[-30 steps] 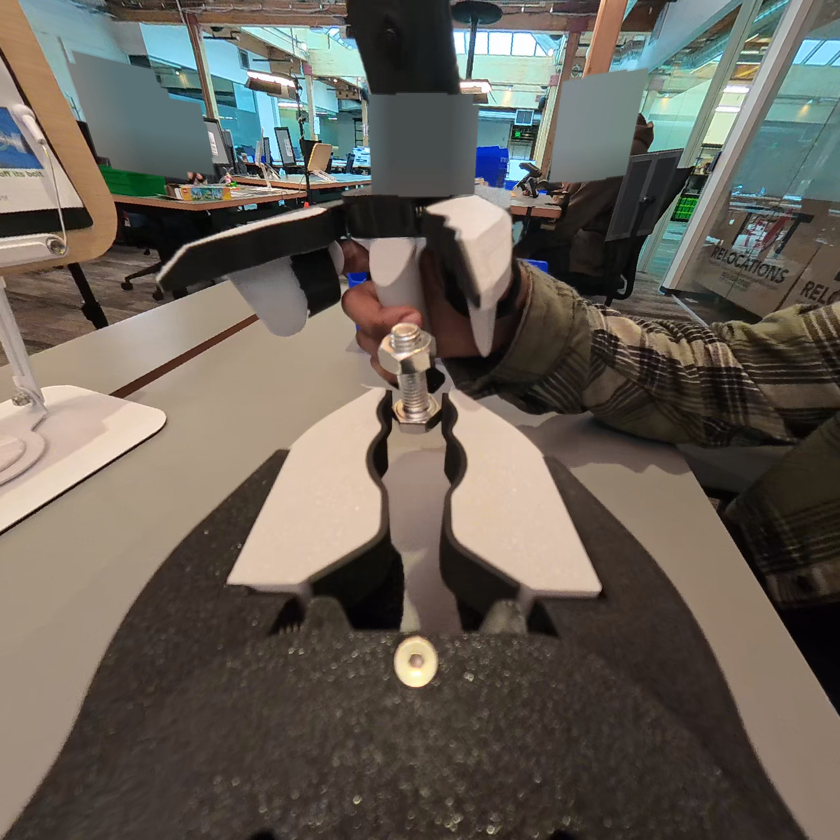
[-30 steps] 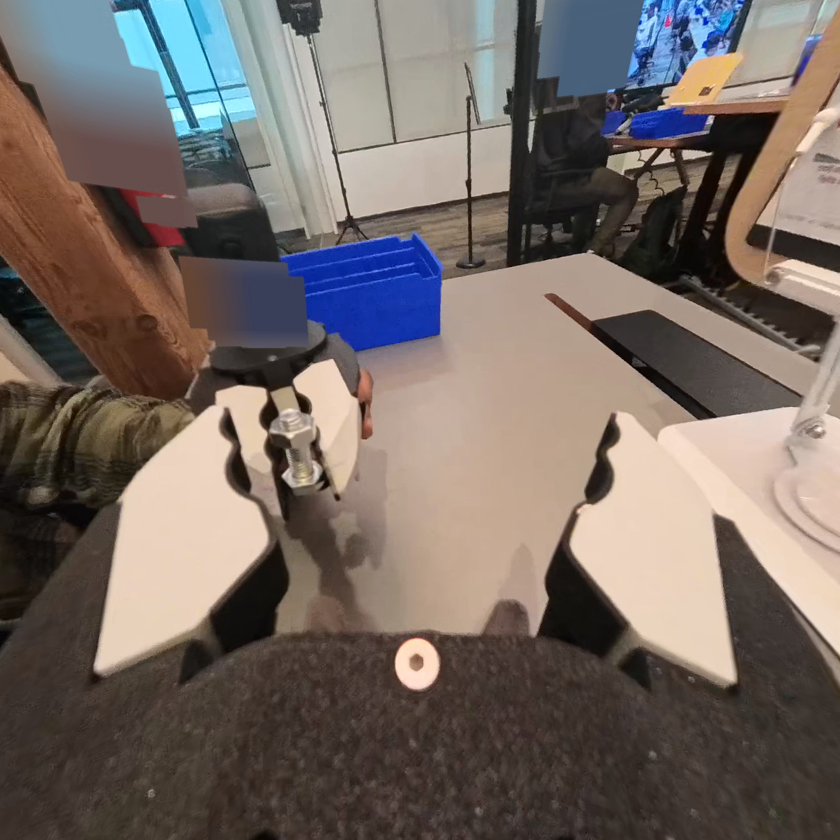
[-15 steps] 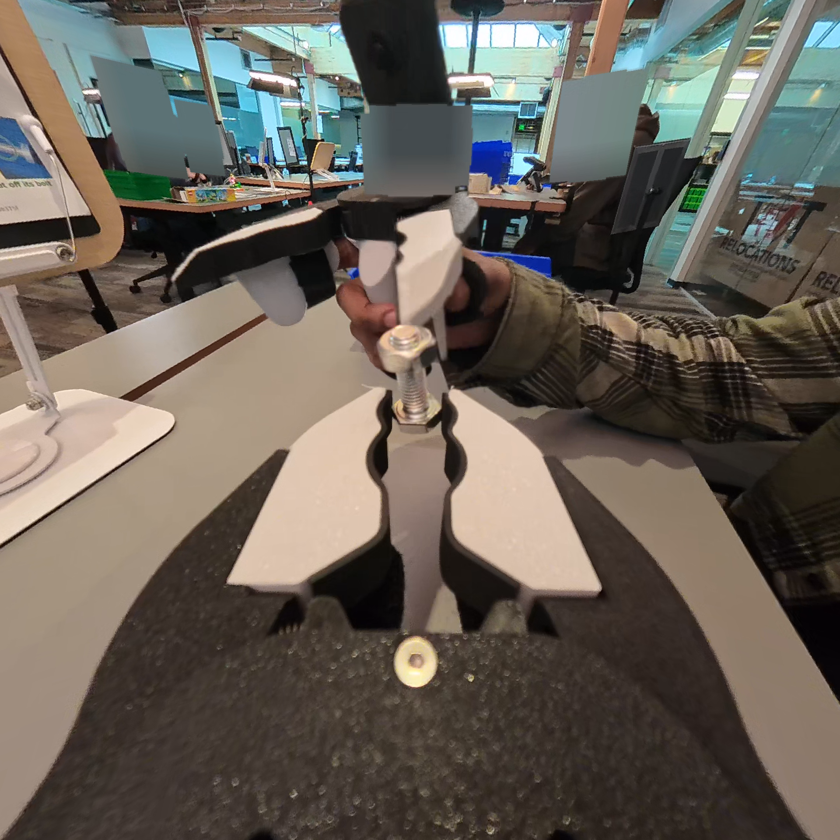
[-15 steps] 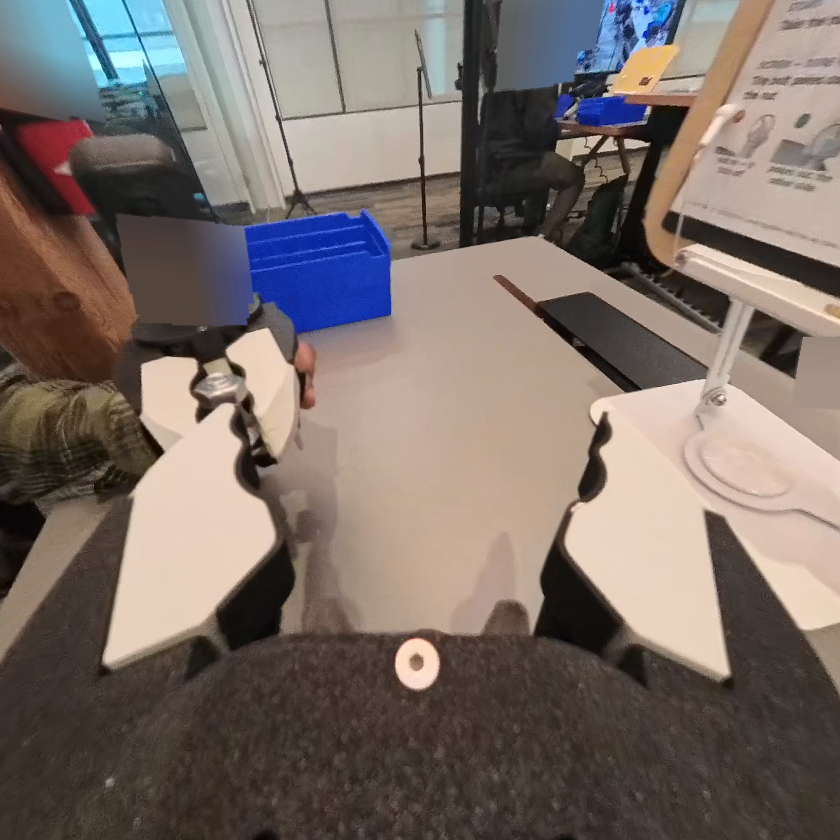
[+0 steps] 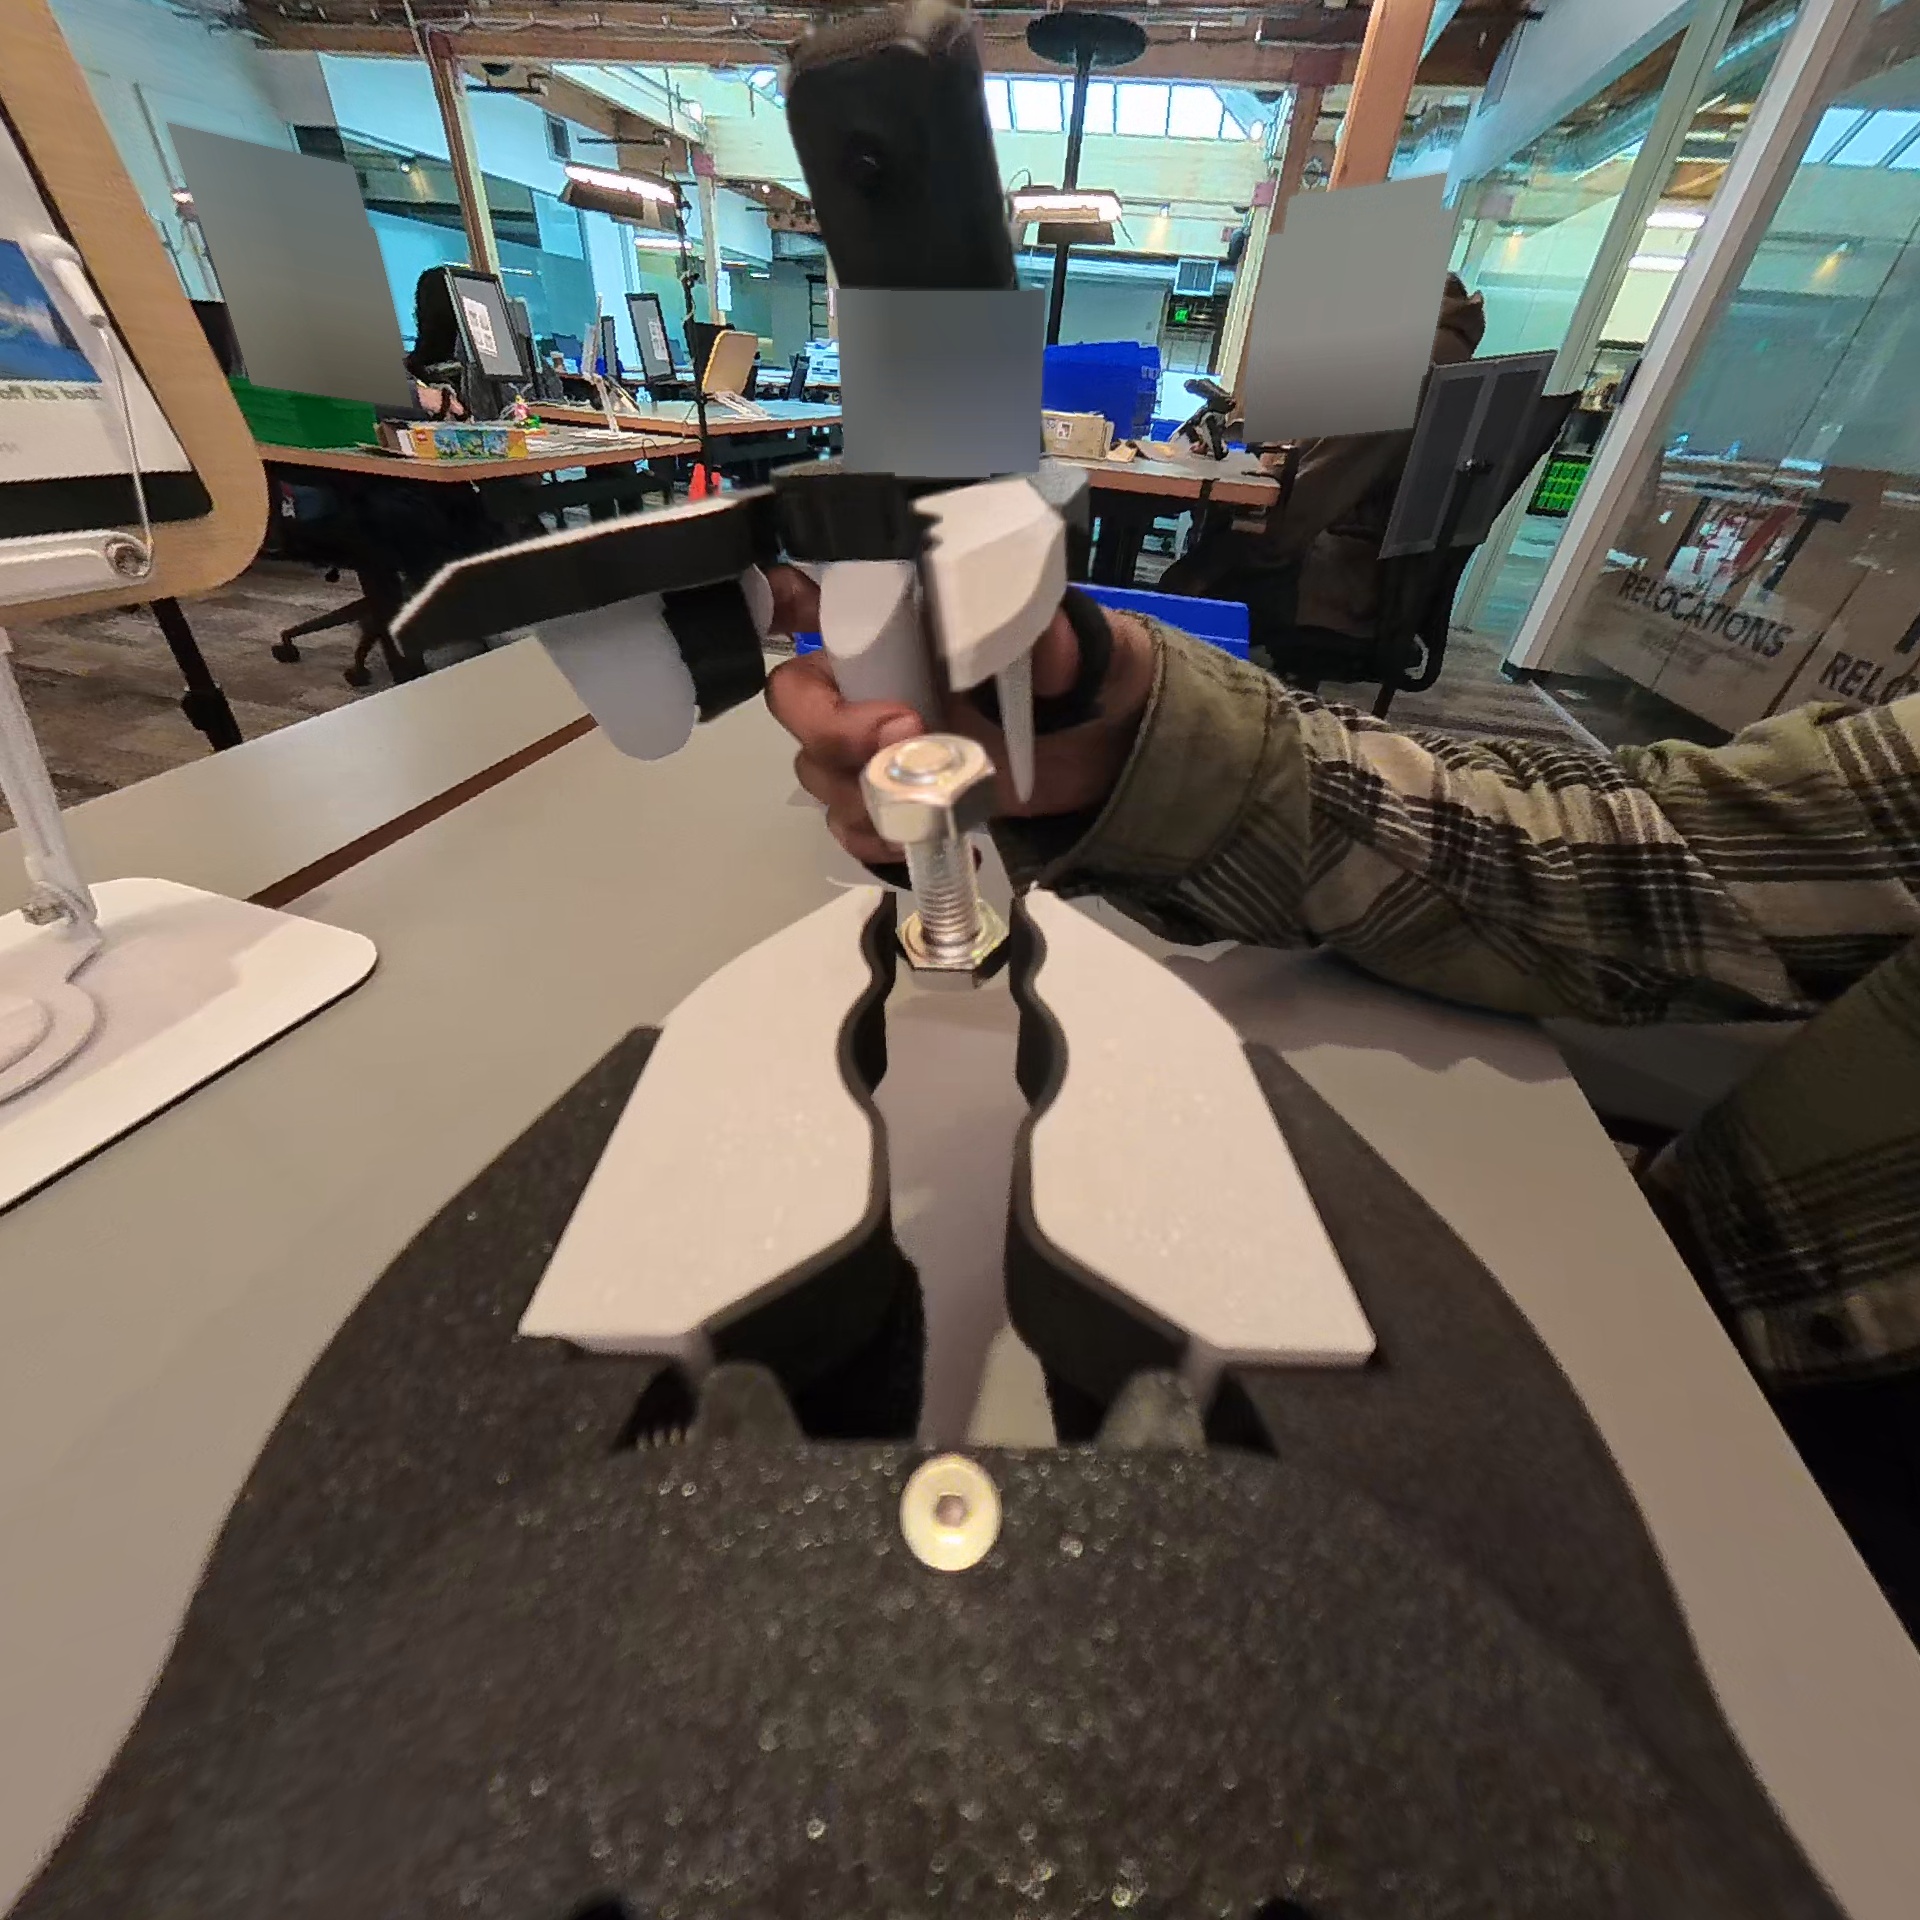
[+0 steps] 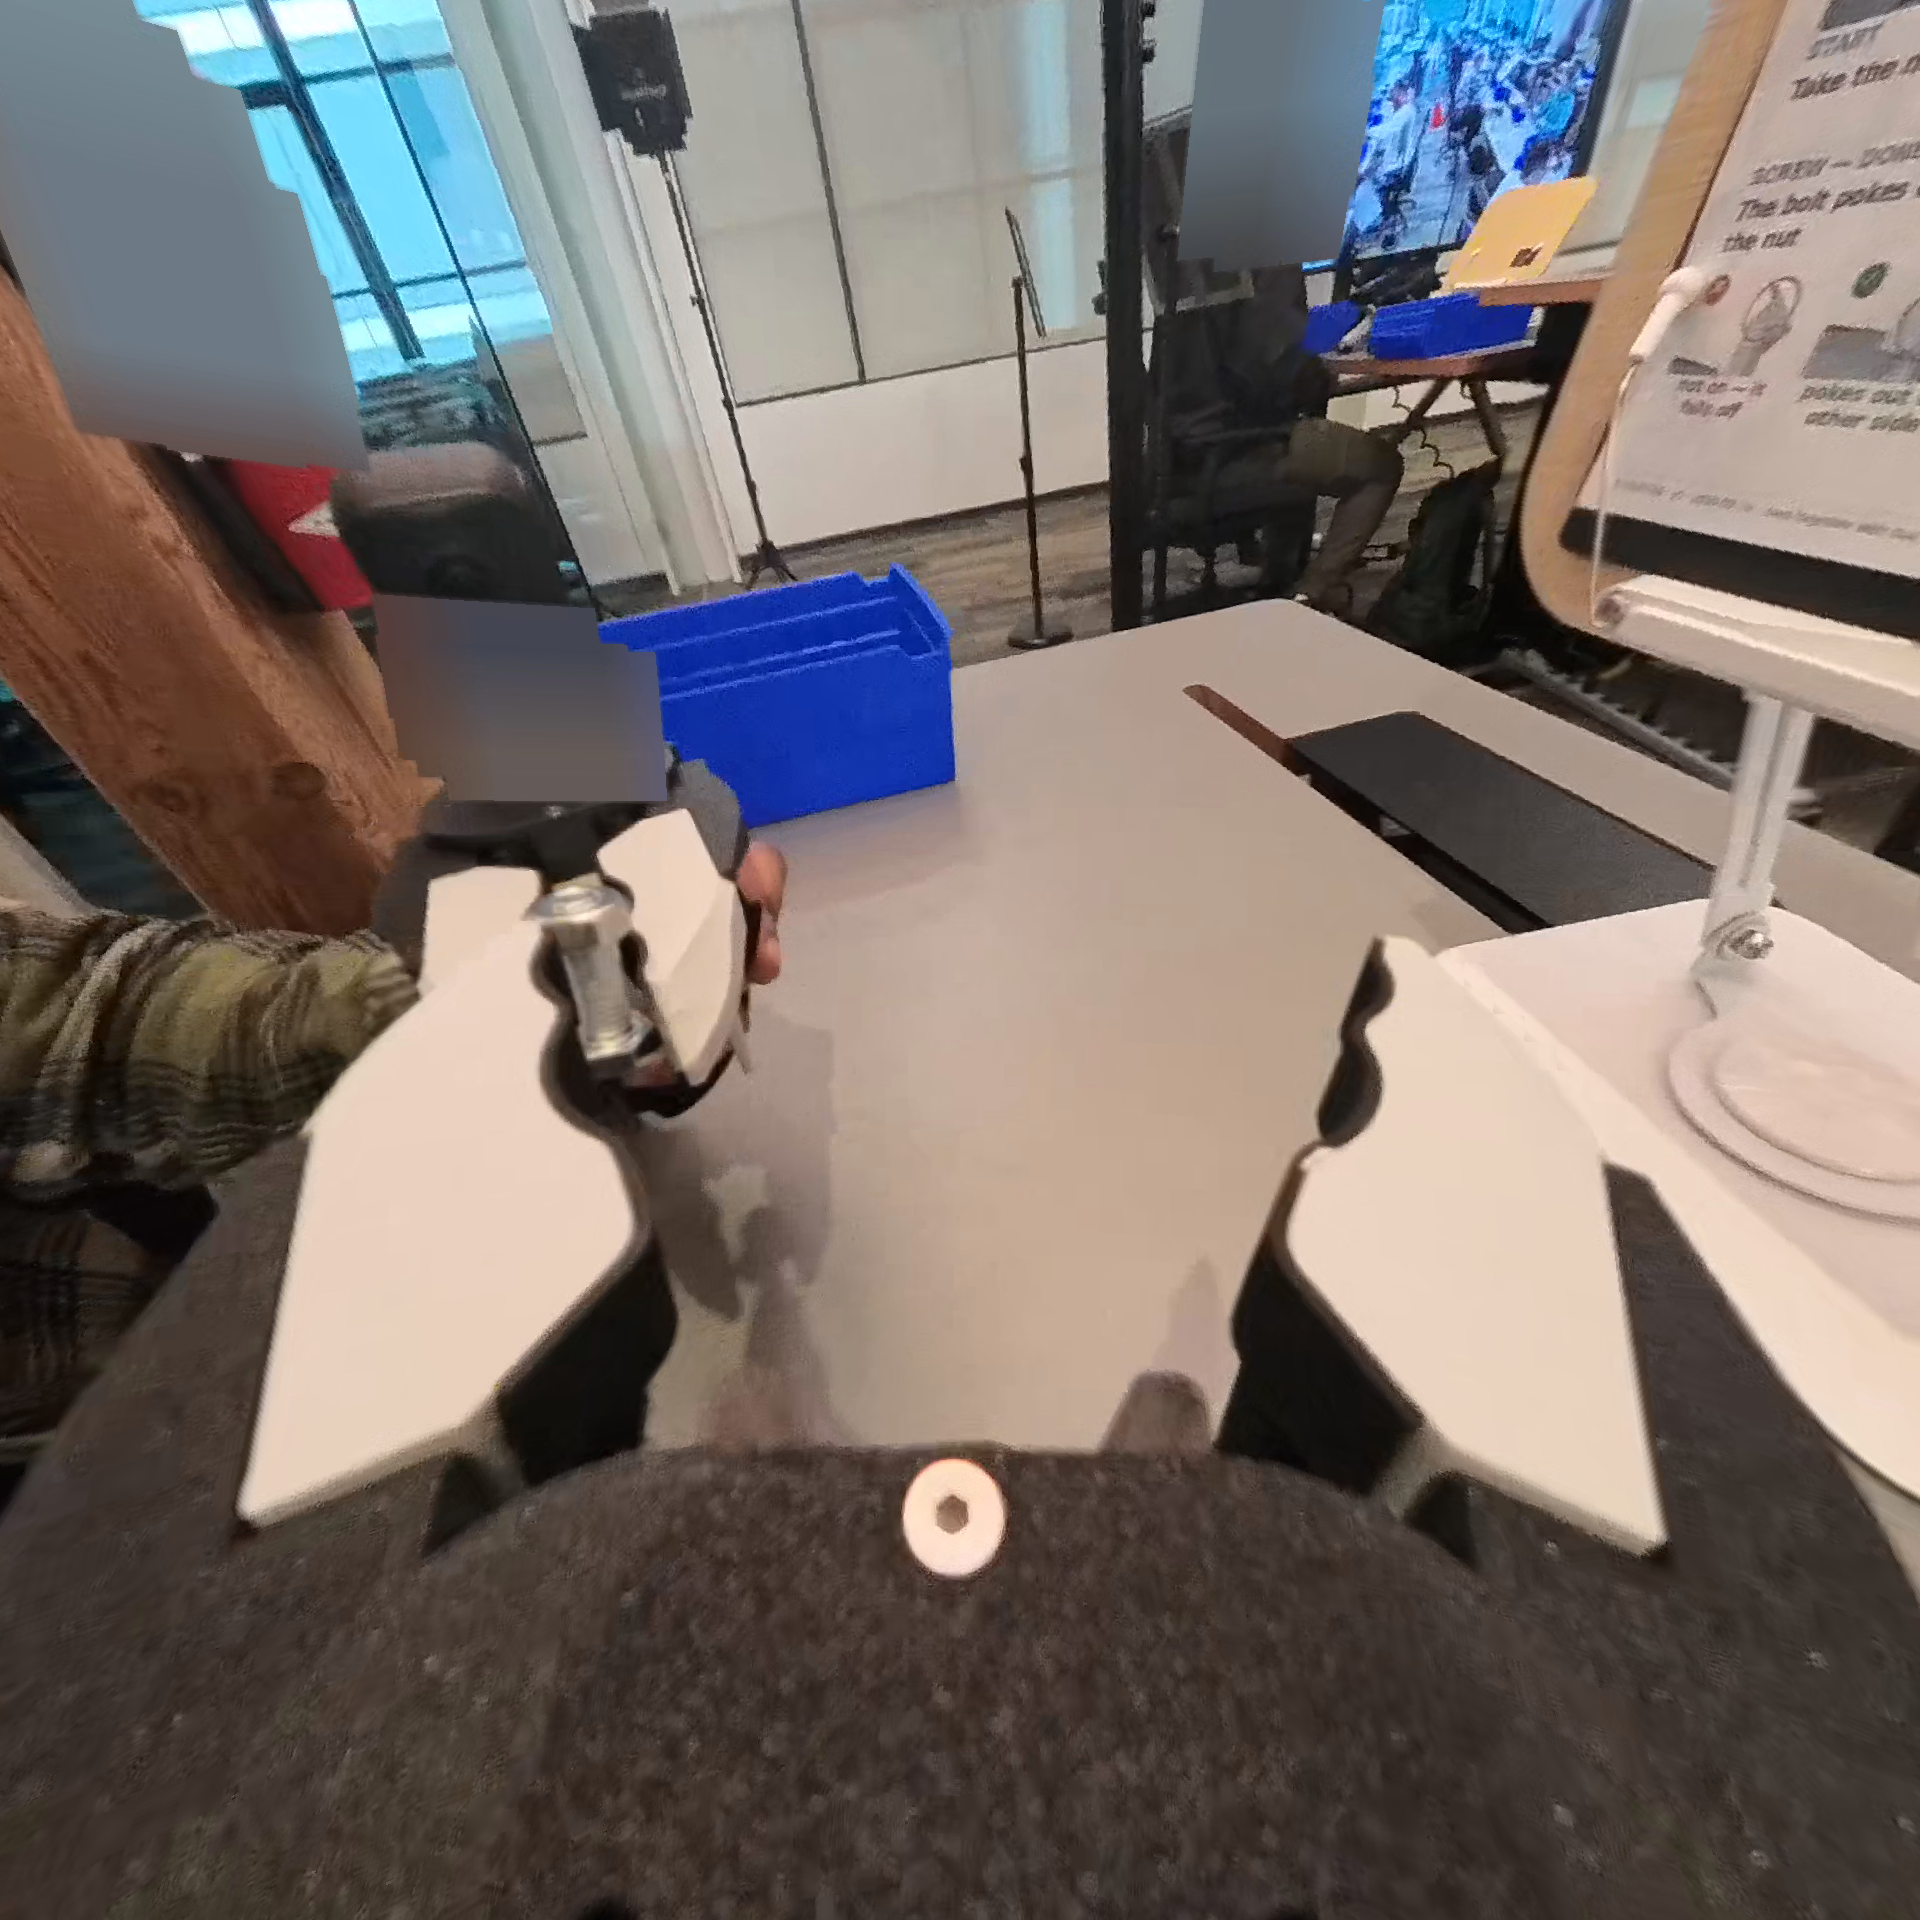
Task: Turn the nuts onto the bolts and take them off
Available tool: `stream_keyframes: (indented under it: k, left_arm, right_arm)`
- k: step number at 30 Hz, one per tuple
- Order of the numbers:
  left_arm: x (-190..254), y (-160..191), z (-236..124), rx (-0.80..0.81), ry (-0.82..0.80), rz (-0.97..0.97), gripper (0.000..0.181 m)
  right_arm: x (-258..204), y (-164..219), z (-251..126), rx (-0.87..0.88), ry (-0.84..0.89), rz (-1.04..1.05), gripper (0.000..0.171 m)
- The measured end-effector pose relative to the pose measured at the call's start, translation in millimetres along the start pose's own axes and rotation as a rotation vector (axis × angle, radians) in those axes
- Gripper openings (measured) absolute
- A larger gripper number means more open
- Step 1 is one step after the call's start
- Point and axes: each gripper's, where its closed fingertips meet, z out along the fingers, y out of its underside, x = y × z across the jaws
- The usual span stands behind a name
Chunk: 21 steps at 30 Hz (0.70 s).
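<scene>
Left gripper [image 5: 948, 940] clamped on a steel nut [image 5: 950, 948], bolt [image 5: 932, 831] upright at centre. Right gripper [image 6: 961, 1049] agape, empty. Likely rigid, heavy, slick: best seized across hex-head flats.

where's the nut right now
In the left wrist view the nut sits low on the bolt, pinched at the left hand-held gripper tips, above the table.

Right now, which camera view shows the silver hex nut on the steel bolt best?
The left wrist view: the silver hex nut sits centred and sharp between the left gripper fingers, low on the steel bolt. The right wrist view shows it small, blurred, partly hidden behind a finger.
</scene>
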Motion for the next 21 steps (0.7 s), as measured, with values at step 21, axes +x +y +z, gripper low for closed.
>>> stream_keyframes:
  k: [21]
  left_arm:
    - [4.0, 2.7, 3.2, -0.012, 0.014, 0.012, 0.020]
  right_arm:
    - [-19.8, 6.5, 15.4, -0.054, -0.051, -0.058, 0.134]
